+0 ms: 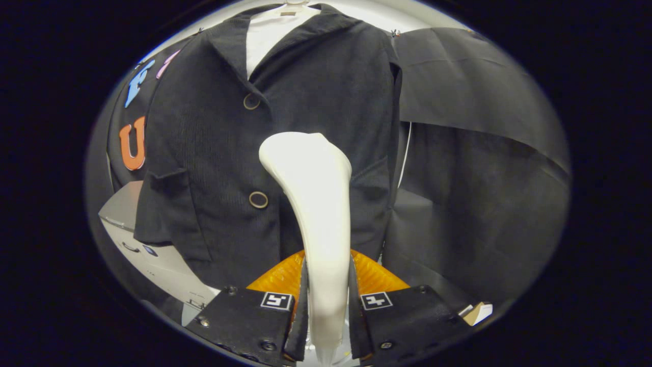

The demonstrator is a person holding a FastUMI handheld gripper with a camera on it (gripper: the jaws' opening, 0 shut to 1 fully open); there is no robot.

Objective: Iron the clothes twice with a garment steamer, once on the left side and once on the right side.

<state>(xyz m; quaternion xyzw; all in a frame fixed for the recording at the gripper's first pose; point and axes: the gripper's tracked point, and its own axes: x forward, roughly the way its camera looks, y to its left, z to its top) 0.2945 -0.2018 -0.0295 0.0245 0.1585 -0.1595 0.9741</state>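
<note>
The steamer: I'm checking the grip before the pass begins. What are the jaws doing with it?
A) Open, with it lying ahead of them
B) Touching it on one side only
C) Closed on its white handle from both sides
C: the gripper has both jaws pressed against the white steamer, whose head points at the dark jacket.

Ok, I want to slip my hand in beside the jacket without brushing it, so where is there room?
Right of the jacket, open space runs past its side seam in front of the black cloth. Left is tighter: the sleeve hangs over a grey cabinet. The middle is crowded, with the steamer clamped between the fingers, close to the jacket's front.
</note>
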